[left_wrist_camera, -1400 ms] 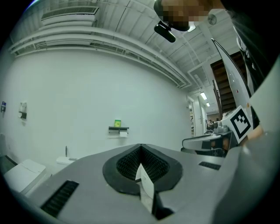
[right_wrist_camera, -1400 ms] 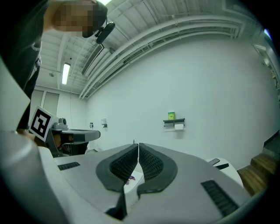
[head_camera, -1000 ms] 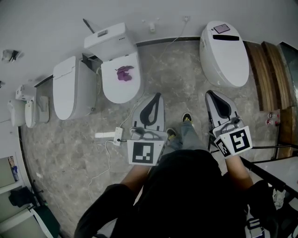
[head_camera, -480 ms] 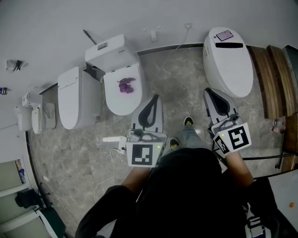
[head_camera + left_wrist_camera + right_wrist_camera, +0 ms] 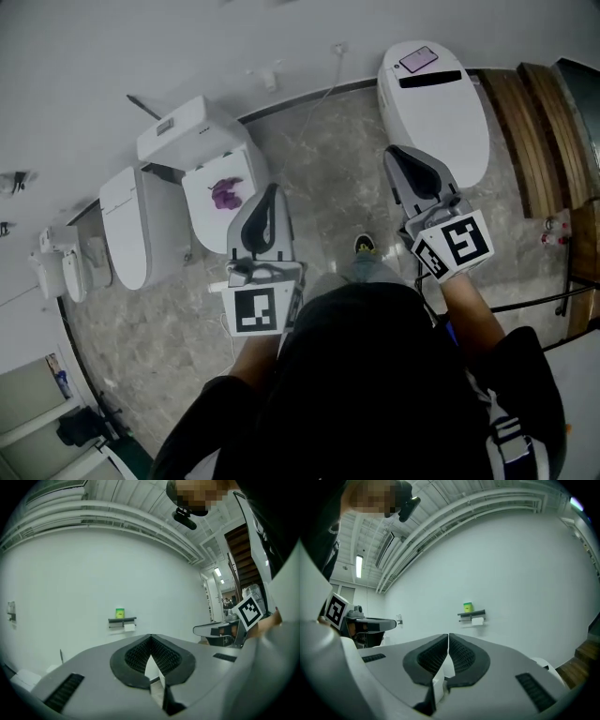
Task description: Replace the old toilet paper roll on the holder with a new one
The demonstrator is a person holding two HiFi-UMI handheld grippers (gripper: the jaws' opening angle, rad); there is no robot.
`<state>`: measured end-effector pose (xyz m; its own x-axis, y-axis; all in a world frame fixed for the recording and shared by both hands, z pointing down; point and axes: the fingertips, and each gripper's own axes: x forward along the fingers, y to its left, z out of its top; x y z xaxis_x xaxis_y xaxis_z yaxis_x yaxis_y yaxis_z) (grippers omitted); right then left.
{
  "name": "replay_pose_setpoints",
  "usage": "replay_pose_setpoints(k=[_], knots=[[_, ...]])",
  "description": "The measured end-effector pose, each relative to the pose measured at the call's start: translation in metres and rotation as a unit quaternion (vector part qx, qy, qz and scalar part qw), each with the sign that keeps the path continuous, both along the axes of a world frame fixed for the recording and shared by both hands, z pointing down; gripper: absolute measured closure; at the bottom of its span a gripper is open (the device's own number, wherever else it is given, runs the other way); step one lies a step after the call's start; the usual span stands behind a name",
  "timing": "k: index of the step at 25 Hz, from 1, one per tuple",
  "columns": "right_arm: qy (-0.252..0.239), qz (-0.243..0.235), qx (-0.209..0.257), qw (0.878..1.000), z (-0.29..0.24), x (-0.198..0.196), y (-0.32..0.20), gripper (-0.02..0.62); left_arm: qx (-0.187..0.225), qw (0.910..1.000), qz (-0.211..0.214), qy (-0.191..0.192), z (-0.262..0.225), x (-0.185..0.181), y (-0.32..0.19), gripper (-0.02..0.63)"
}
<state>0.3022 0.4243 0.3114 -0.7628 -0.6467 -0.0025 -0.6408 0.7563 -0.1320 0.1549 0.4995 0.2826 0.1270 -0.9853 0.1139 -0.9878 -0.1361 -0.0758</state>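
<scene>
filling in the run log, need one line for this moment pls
left gripper: shut, empty | right gripper: shut, empty | wall holder: ahead, untouched | white roll: under holder | green item: on top

The left gripper (image 5: 150,638) fills the lower half of the frame, its 2 jaws closed tip to tip with nothing between them. Just above the tips, on the white wall (image 5: 70,583), a dark holder (image 5: 122,619) has a white toilet paper roll (image 5: 129,627) beneath it and a green pack (image 5: 120,613) on top. At right center is the right gripper (image 5: 197,630) with its marker cube (image 5: 249,611).

Tongs (image 5: 272,192) (image 5: 395,152) two — big toilets (image 5: 214,192) (image 5: 129,234) (image 5: 433,98) three — paper roll (image 5: 477,620) one.
</scene>
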Motion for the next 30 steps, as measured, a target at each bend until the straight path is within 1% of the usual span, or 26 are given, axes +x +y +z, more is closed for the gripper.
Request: replay_pose_setpoints(k=[4,8,11,13,17,20,26,28,30], knots=[[-0.004,-0.003,-0.001,1.000,-0.002,0.015,-0.023,0.575,0.001,0.9999,-0.003,-0.014,0.001,0.007,-0.023,0.592],[-0.017,0.009,-0.010,1.000,0.004,0.026,-0.041,0.575,-0.010,0.9997,-0.003,-0.022,0.005,0.012,-0.038,0.592],[-0.018,0.017,-0.016,1.000,0.005,0.029,-0.053,0.575,0.000,0.9997,0.018,-0.017,0.002,0.019,-0.052,0.592],[-0.013,0.020,-0.016,1.000,0.007,0.023,-0.060,0.575,0.002,0.9995,0.027,-0.016,0.001,0.016,-0.063,0.592],[-0.006,0.019,-0.018,1.000,0.011,0.000,-0.077,0.575,0.007,0.9994,0.033,-0.010,0.004,-0.004,-0.080,0.592],[0.004,0.012,-0.010,1.000,0.007,-0.020,-0.094,0.575,0.012,0.9993,0.035,-0.003,0.003,-0.019,-0.098,0.592],[0.018,0.003,0.003,1.000,-0.002,-0.076,-0.130,0.575,0.010,0.9996,0.026,0.009,0.003,-0.069,-0.133,0.592],[0.027,-0.005,0.007,1.000,-0.003,-0.097,-0.141,0.575,0.006,0.9996,0.025,0.010,0.006,-0.088,-0.145,0.592],[0.033,-0.015,0.009,0.999,-0.006,-0.114,-0.153,0.575,0.010,0.9996,0.022,0.015,0.007,-0.104,-0.155,0.592]])
